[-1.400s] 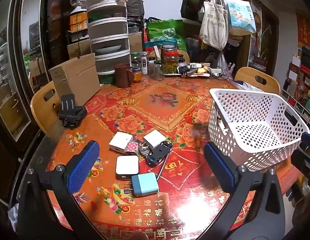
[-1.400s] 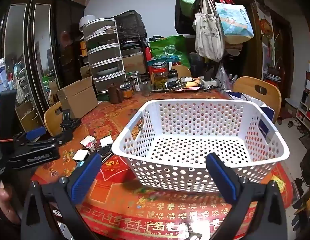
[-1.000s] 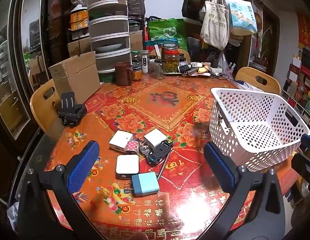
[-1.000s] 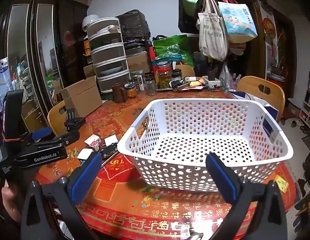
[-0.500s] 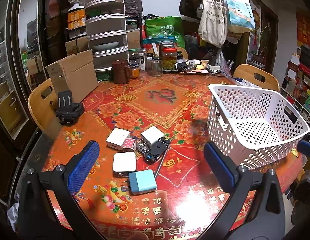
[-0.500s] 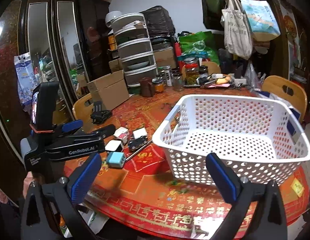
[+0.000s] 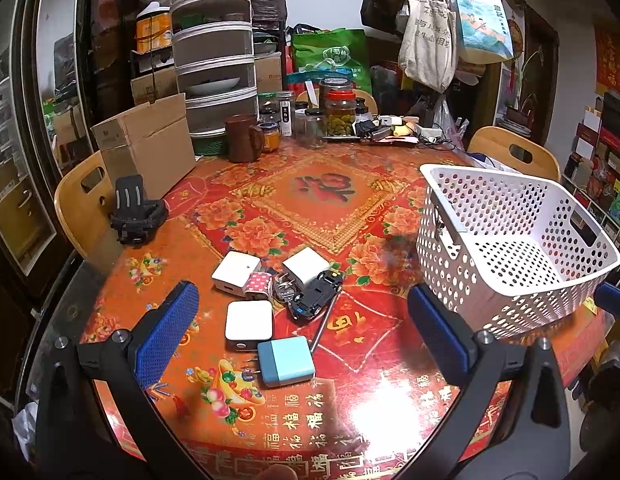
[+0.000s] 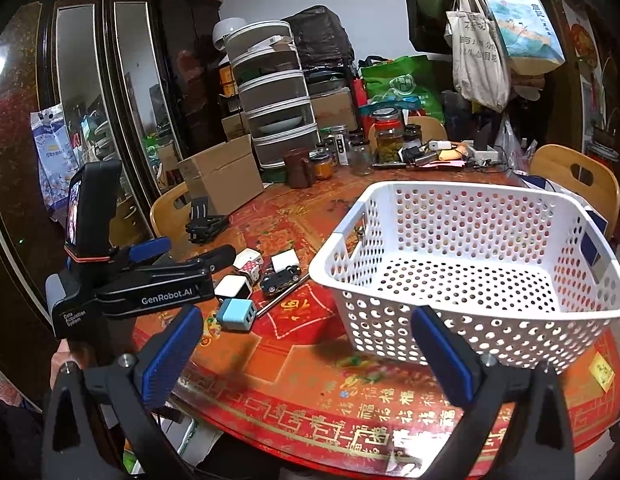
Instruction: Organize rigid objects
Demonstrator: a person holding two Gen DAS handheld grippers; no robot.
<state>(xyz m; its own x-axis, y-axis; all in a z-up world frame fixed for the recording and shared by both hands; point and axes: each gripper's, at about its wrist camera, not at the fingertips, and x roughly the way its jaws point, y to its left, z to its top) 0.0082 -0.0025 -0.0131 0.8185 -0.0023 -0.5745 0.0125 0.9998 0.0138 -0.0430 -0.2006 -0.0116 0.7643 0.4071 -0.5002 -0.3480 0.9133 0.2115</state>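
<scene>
The left claw (image 7: 301, 344) hangs wide apart and empty over the near edge of the tabletop (image 7: 390, 392), its blue pads framing a huddle of small things. The right claw (image 8: 305, 356) is likewise spread and empty, facing the white perforated basket (image 8: 522, 300), which holds nothing.

Nearest the left claw lies a blue and teal plug charger (image 7: 285, 361), prongs pointing left. It looks a hard, smooth block, probably light. Its flat opposite sides suit a squeeze, though glossy plastic may slip. Touching it behind is a white and black adapter (image 7: 249, 325), then two more white cubes (image 7: 235, 273) (image 7: 305, 265), a red polka-dot piece (image 7: 258, 282), keys (image 7: 283, 290), a black toy car (image 7: 316, 295) and a thin metal rod (image 7: 324, 326). The rod lies low and would be awkward to pinch. The car is best taken across its body.
</scene>
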